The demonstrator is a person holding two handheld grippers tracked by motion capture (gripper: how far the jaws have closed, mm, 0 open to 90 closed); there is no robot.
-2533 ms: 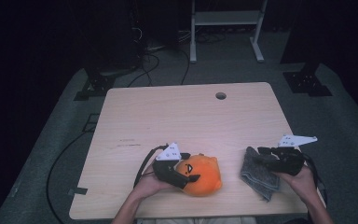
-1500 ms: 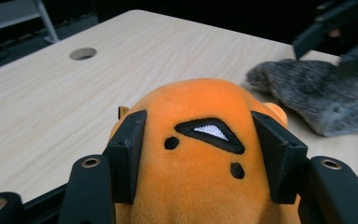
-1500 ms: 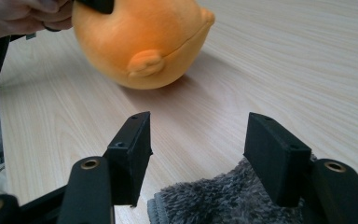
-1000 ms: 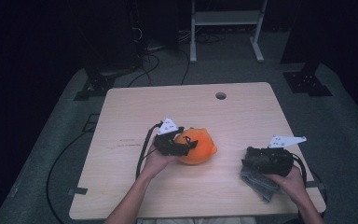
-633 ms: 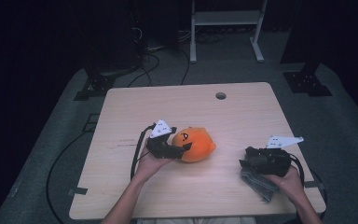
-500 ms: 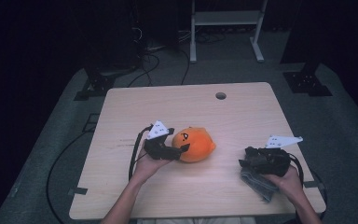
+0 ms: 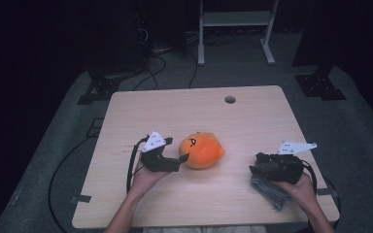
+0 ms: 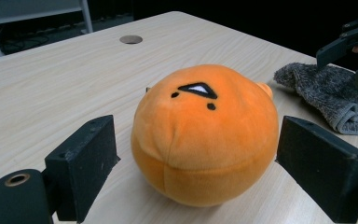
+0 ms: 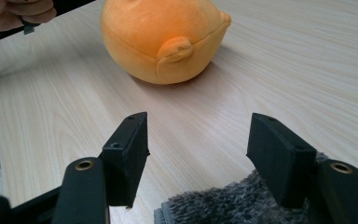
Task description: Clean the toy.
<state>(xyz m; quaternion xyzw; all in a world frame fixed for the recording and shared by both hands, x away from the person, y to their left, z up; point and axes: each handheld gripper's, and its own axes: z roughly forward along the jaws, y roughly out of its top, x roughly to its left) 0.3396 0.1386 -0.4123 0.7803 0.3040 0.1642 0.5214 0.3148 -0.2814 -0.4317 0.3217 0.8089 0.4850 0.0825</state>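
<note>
Orange plush makes up the round toy (image 7: 202, 150) that sits on the pale wooden bench (image 7: 252, 116), a little left of centre in the high view and below the small round hole (image 7: 230, 99) in the top. In the left gripper view its small black eyes and open beak face the camera. The left tongs (image 7: 183, 157) lie just to the toy's left in the high view; their jaws have just been opening and now stand released, one on each side of the toy with a gap to the plush, so nothing is gripped. The person's left hand (image 7: 145, 175) holds them from below. At the lower right of the high view the right tongs (image 7: 253, 168) rest over a grey fuzzy cloth (image 7: 270, 190) near the bench's front edge, well apart from the toy. Their jaws are spread wide too; in the right gripper view the cloth lies beneath and between them, unpinched.
</note>
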